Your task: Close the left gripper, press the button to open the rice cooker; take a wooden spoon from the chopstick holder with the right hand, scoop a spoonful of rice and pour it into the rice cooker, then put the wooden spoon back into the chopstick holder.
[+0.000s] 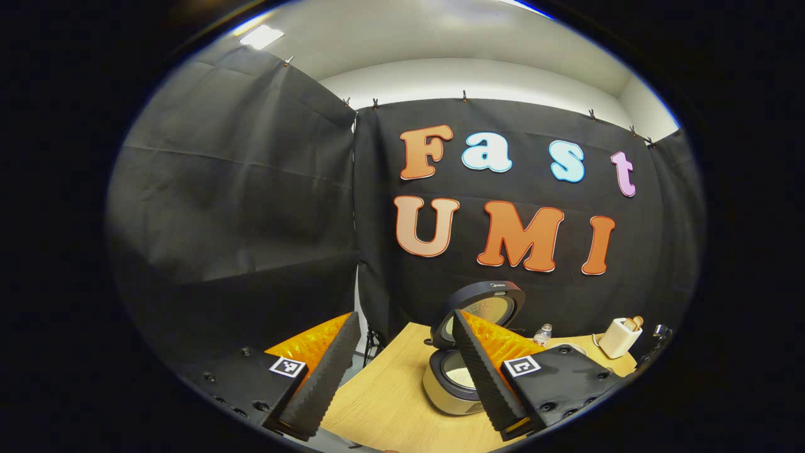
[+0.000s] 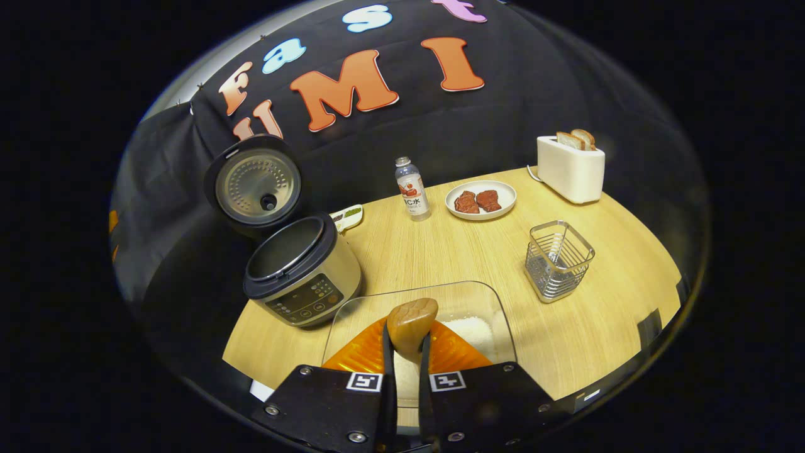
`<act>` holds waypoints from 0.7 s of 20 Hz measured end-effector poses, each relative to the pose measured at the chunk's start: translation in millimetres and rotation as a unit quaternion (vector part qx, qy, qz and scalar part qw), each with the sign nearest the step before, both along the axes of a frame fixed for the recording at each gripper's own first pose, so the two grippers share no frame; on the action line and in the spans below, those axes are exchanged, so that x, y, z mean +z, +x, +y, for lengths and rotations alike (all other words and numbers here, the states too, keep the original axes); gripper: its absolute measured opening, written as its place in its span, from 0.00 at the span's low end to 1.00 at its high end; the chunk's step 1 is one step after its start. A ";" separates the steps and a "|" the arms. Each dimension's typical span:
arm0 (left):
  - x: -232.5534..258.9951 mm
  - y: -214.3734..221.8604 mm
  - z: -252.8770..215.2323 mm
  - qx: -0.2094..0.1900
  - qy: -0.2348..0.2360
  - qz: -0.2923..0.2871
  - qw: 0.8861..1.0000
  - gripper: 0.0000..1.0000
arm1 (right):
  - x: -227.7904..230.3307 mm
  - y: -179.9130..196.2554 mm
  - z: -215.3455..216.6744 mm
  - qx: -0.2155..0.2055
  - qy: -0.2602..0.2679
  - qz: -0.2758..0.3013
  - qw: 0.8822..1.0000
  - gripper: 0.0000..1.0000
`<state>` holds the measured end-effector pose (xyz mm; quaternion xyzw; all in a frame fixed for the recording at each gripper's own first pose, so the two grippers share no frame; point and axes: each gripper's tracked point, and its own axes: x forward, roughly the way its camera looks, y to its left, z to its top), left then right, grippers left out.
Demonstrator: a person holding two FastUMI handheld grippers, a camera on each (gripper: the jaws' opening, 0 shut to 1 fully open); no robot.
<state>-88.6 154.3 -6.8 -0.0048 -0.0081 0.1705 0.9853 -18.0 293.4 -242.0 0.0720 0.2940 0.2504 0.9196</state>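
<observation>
The rice cooker [image 2: 303, 273] stands at the table's left with its lid [image 2: 255, 185] swung up and its pot uncovered. My right gripper [image 2: 405, 352] is shut on a wooden spoon [image 2: 411, 322], whose bowl sticks up over a clear glass container [image 2: 418, 324] holding white rice [image 2: 468, 330]. The wire chopstick holder [image 2: 558, 260] stands to the right of that container. In the left gripper view my left gripper [image 1: 402, 371] is open and raised above the table, and the rice cooker [image 1: 454, 377] with its raised lid [image 1: 481, 311] shows between the fingers, partly behind the right one.
A small bottle [image 2: 412, 189], a plate of meat [image 2: 480, 200] and a white toaster with bread [image 2: 570, 167] line the back of the wooden table [image 2: 604, 327]. A small flat packet [image 2: 348, 217] lies behind the cooker. Black cloth walls the booth.
</observation>
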 end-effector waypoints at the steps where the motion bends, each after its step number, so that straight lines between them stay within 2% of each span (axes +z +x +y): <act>1: -1.4 -2.0 2.8 0.003 -0.001 0.001 1.000 0.99 | -1.2 0.7 4.1 -0.002 0.010 0.007 1.000 0.13; 3: -3.5 -5.0 7.9 0.008 -0.002 0.003 1.000 0.96 | -2.9 -0.8 8.5 -0.008 0.026 0.018 0.999 0.13; 6: -6.0 -9.6 13.0 0.016 -0.003 0.005 1.000 1.00 | -4.6 -0.3 17.6 -0.018 0.043 0.028 0.999 0.13; 10: -10.2 -10.3 15.6 0.019 -0.003 0.010 1.000 1.00 | -6.0 -1.4 28.6 -0.022 0.052 0.033 0.998 0.13; 14: -12.7 -6.6 12.1 0.014 -0.006 0.012 1.000 1.00 | -12.0 -0.2 35.2 -0.040 0.101 0.080 0.991 0.13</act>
